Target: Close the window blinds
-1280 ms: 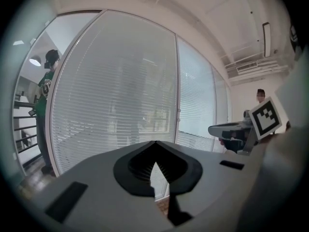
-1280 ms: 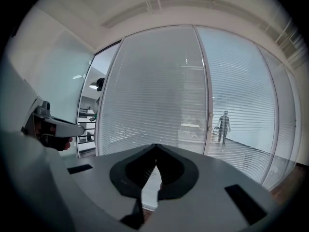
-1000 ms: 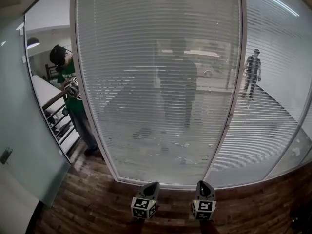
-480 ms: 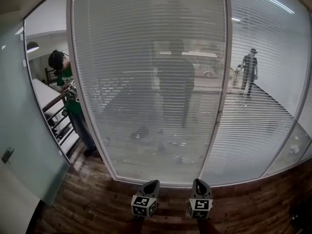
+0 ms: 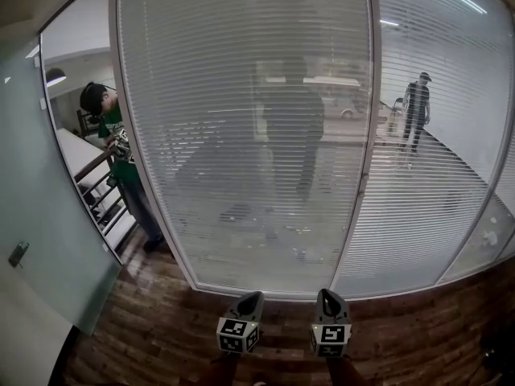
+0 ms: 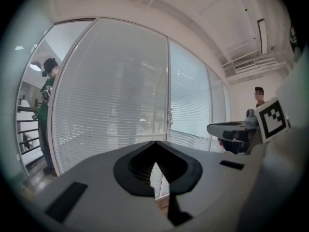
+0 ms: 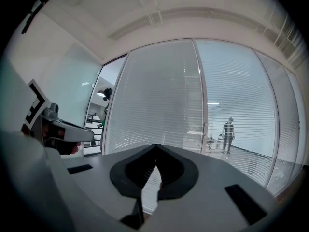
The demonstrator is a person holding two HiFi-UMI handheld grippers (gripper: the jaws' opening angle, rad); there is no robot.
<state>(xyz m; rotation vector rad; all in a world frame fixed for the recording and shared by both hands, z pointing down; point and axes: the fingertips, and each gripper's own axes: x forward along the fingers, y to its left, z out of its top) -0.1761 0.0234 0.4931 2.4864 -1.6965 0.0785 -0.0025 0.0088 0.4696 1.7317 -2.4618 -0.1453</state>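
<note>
White slatted blinds [image 5: 217, 95] hang behind a tall glass panel straight ahead, and more blinds [image 5: 438, 191] cover the panel to its right. Their slats lie flat enough for shapes beyond to show through. A white frame post [image 5: 367, 119] between the panels carries a small knob [image 5: 361, 186]. My left gripper [image 5: 251, 298] and right gripper [image 5: 326, 294] hover side by side low in the head view, short of the glass. Both are shut and hold nothing. The blinds [image 6: 111, 100] fill the left gripper view, where my left gripper [image 6: 155, 143] shows its jaws together, as does my right gripper [image 7: 156, 145].
A person in a green top [image 5: 114, 147] stands at the left behind bare glass, by a railing [image 5: 100, 191]. Another person [image 5: 417, 111] stands beyond the right panel. A frosted glass door [image 5: 44, 215] is at the far left. Dark wood floor [image 5: 153, 336] runs to the window's base.
In the head view the frame post has slid left. Both grippers have edged slightly up, towards the glass, and remain shut.
</note>
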